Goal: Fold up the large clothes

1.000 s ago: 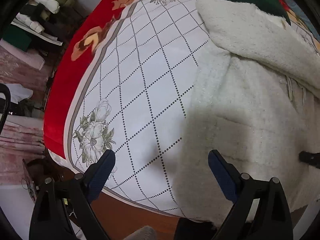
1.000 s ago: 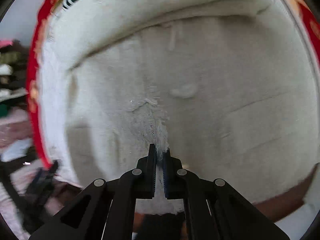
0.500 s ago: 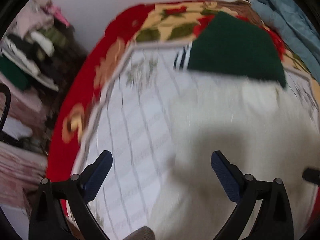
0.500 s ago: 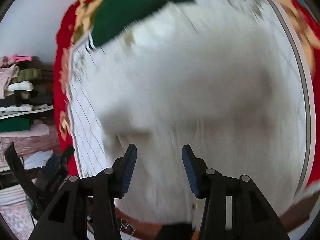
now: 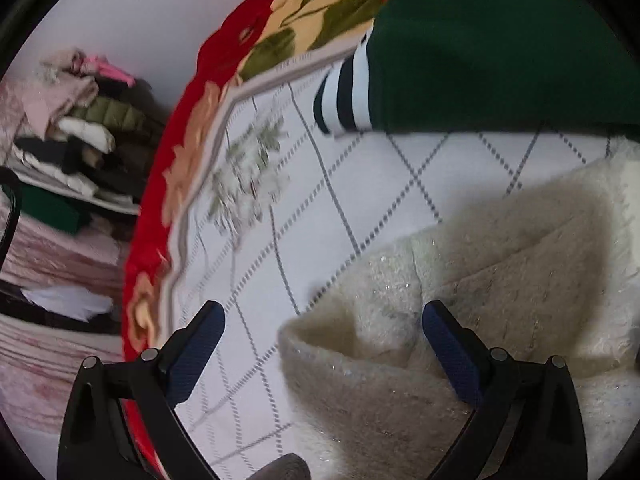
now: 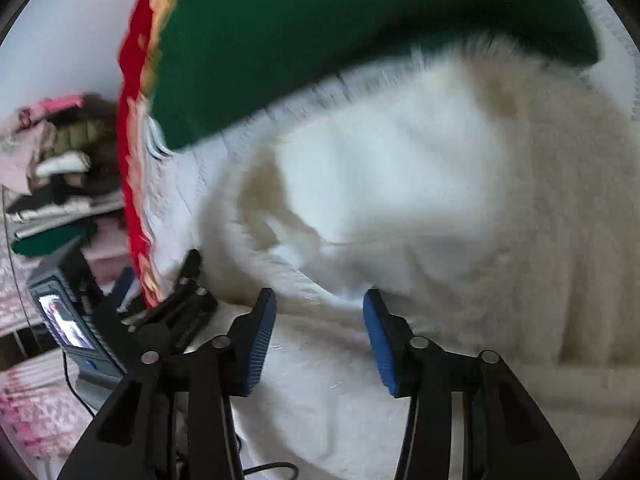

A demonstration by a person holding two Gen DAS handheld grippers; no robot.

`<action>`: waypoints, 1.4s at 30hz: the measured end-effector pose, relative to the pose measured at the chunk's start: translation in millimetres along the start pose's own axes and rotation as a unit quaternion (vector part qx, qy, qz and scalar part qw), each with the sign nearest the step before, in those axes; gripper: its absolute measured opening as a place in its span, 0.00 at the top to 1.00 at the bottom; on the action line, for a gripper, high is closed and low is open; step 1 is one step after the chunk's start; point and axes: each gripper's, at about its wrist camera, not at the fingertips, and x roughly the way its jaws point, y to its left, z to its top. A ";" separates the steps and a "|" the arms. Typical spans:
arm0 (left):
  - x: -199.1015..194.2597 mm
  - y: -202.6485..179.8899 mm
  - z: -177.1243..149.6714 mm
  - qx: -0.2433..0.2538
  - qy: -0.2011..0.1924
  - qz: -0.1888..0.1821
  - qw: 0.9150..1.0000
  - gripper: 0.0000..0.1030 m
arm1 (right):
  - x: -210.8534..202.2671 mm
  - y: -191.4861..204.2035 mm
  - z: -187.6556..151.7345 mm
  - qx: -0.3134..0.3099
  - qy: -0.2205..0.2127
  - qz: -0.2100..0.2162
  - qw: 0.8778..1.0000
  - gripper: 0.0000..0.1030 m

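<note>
1. Lying on the bed, the white fleece (image 5: pixel 480 280) fills the near part of the quilt (image 5: pixel 340 208), its fluffy edge rolled into a thick fold just ahead of the left gripper (image 5: pixel 322 328).
2. That left gripper has its blue-padded fingers spread wide, one over the diamond-patterned quilt, the other over the fleece, gripping nothing.
3. From the right wrist view, the right gripper (image 6: pixel 318 316) is also spread, hanging over the fleece (image 6: pixel 440 220) with nothing between its pads.
4. A green garment (image 5: pixel 500 48) with a striped cuff (image 5: pixel 344 96) lies beyond the fleece, its lower edge touching or overlapping the white pile in the right view.
5. The quilt's red floral border (image 5: pixel 192 128) runs along the far left side.
6. Off the bed, to the left, shelves hold stacked clothes (image 5: pixel 80 128).
7. The right view is blurred, so fine folds cannot be told.
</note>
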 end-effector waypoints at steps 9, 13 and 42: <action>3.3 6.3 -6.7 -0.021 0.009 -0.031 0.999 0.02 | 13.5 7.9 -10.1 -0.025 0.026 0.016 0.999 0.62; 1.9 6.1 -5.8 -0.017 0.003 -0.033 0.999 0.02 | 41.8 22.8 6.9 -0.047 0.050 0.003 0.998 0.62; -53.8 -13.5 24.6 -0.005 -0.048 -0.060 0.997 0.02 | -107.3 8.6 17.5 0.055 -0.119 -0.161 0.978 0.45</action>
